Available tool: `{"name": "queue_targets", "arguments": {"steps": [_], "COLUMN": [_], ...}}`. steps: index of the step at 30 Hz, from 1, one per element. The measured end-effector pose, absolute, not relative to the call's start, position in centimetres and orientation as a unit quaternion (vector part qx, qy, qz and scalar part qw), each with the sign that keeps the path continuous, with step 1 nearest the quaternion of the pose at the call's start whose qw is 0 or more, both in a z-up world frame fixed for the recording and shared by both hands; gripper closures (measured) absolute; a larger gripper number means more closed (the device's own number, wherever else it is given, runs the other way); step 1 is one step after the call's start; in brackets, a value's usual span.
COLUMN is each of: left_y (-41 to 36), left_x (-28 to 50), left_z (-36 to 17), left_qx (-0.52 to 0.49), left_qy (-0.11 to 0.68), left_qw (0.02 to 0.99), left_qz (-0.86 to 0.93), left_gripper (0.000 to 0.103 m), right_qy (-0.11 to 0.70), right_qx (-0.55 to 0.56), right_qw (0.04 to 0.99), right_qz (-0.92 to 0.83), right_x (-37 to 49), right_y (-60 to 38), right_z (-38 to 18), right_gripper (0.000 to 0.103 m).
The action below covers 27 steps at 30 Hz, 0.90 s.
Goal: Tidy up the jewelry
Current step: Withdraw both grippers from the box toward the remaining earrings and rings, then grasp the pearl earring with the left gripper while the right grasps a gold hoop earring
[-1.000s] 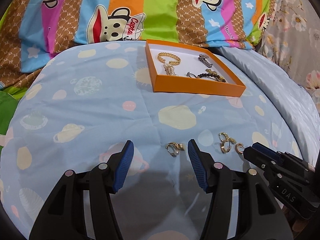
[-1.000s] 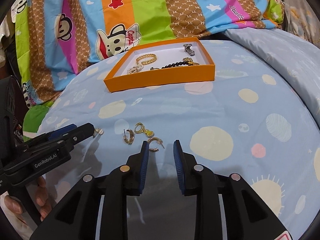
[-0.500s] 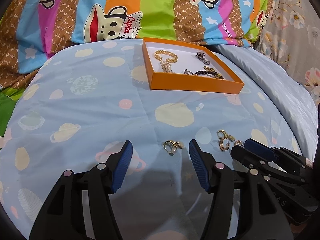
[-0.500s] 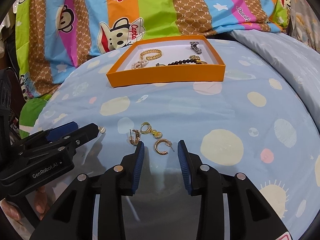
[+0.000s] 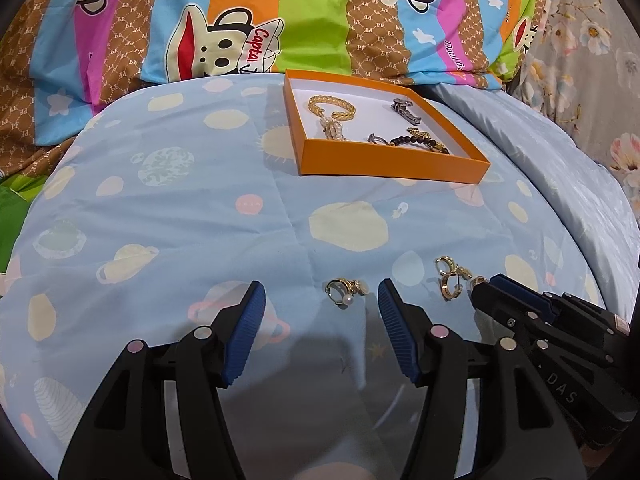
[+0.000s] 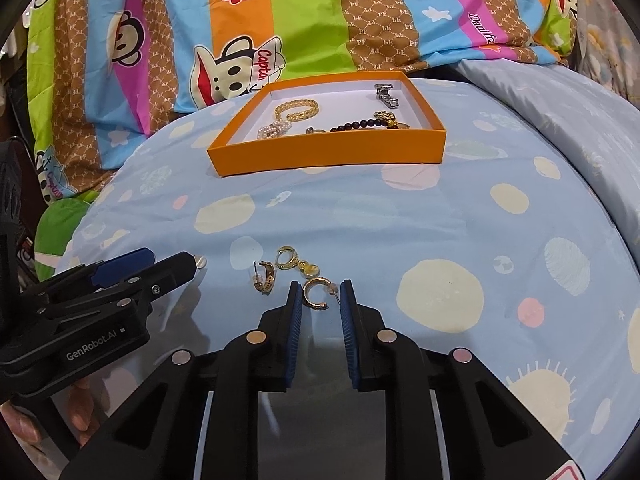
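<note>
An orange box (image 5: 394, 166) (image 6: 328, 154) with a white floor holds a gold chain bracelet (image 5: 331, 107), a dark bead bracelet (image 6: 360, 124) and a silver piece (image 6: 387, 95). On the blue bedsheet lie loose gold earrings. My left gripper (image 5: 321, 294) is open with a pearl earring (image 5: 344, 290) between its fingertips. My right gripper (image 6: 320, 296) is open with a gold hoop earring (image 6: 315, 295) between its jaws. Two more gold earrings (image 6: 280, 268) lie just left of it; they also show in the left wrist view (image 5: 450, 278).
A striped cartoon-monkey quilt (image 5: 240, 20) lies behind the box. A pale blue pillow (image 6: 580, 112) rises to the right. The left gripper shows in the right wrist view (image 6: 120, 292), and the right gripper in the left wrist view (image 5: 532, 320). The bedsheet (image 5: 180, 220) spreads in front of the box.
My right gripper has moved forward, so the gold hoop earring now lies between its jaws. My left gripper has edged closer to the pearl earring.
</note>
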<state>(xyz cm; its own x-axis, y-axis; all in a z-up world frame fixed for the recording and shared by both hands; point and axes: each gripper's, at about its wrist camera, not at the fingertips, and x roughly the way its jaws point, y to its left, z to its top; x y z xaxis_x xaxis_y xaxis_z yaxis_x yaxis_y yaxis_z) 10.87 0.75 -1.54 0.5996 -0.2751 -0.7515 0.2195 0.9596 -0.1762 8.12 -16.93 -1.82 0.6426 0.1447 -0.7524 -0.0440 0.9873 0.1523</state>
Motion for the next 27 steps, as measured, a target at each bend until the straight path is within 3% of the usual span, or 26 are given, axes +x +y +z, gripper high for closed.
{"name": "queue_targets", "arguments": {"steps": [9,12,14,18,23,27], "left_y": [0.4,0.1,-0.2,-0.7,-0.8,-0.7], "left_x": [11.2,11.1,11.1,11.2,11.3,11.2], "left_z": [-1.8,-1.7,-1.7,-1.8,-1.8,-1.7], "left_qx": [-0.029,-0.023,-0.019,-0.009,-0.013,-0.015], "left_qy": [0.429,0.429,0.428,0.429,0.432,0.428], "left_qw": [0.892,0.892,0.891,0.889,0.887,0.889], "left_qz": [-0.139,-0.143,-0.151,-0.159,-0.166,-0.164], "left_gripper": [0.047,0.052,0.062,0.07,0.092,0.092], "right_qy": [0.418,0.418,0.417,0.417,0.415,0.412], "right_qx": [0.065,0.068,0.069,0.07,0.071,0.074], "right_qw": [0.905,0.905,0.905,0.905,0.906,0.906], "right_qz": [0.052,0.053,0.053,0.053,0.053,0.053], "right_x": [8.0,8.0,8.0,7.9,7.9,7.8], "right_y": [-17.0,-17.1,-17.1,-17.2,-17.2,-17.3], "right_z": [-1.8,-1.8,-1.8,-1.9,-1.8,-1.7], "right_gripper": [0.085,0.085,0.085,0.085,0.085,0.085]}}
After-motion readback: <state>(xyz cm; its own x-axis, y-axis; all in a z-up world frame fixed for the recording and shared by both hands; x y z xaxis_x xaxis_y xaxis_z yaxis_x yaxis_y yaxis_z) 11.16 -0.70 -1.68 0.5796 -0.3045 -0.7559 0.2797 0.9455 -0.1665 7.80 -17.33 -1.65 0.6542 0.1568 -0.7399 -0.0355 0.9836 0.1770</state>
